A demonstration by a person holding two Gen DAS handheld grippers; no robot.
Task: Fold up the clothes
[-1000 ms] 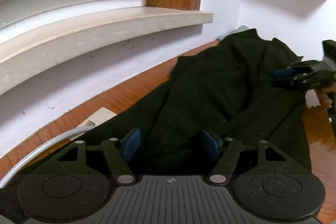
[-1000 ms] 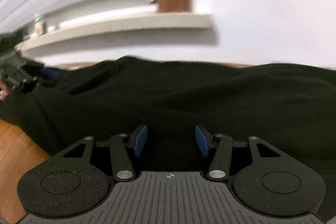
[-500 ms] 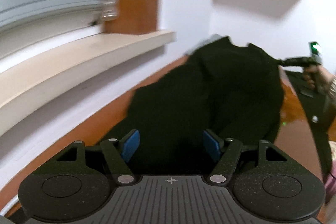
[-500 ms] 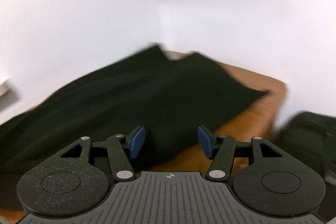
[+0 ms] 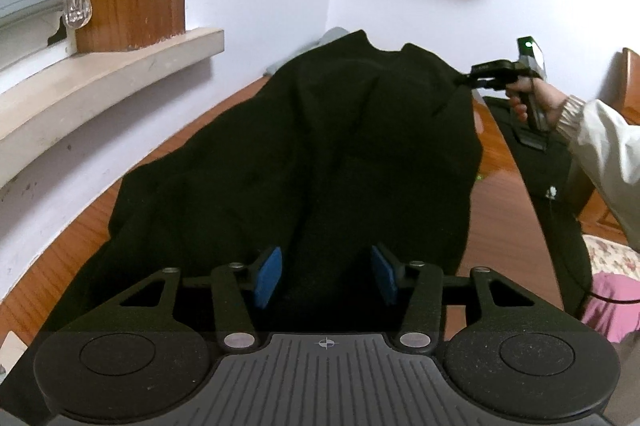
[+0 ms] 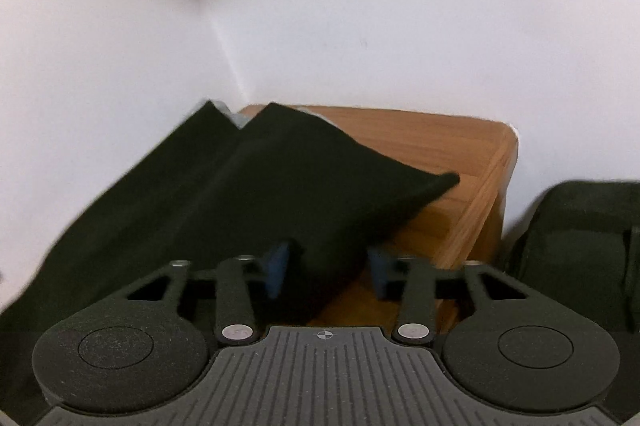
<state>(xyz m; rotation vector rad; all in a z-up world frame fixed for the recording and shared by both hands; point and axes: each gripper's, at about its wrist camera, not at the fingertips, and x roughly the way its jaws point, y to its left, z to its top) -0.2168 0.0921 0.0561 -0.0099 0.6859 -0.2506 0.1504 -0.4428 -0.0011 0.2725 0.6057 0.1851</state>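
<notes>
The black garment [image 5: 320,146] is lying spread along the wooden table [image 5: 504,194], reaching back into the corner of the white walls. Both claws are closing on its edges. The left gripper [image 5: 326,276] is narrowing around the near hem, with cloth between its blue pads but not yet visibly pinched. The right gripper [image 6: 326,272] is closing on the far side edge, fabric sitting between its jaws. The step in hand looks like taking hold before a fold. Next, both grips probably need to firm up, then lift together. The window sill [image 5: 104,74] and a dark bag [image 6: 580,250] are crowding the table's edges.
</notes>
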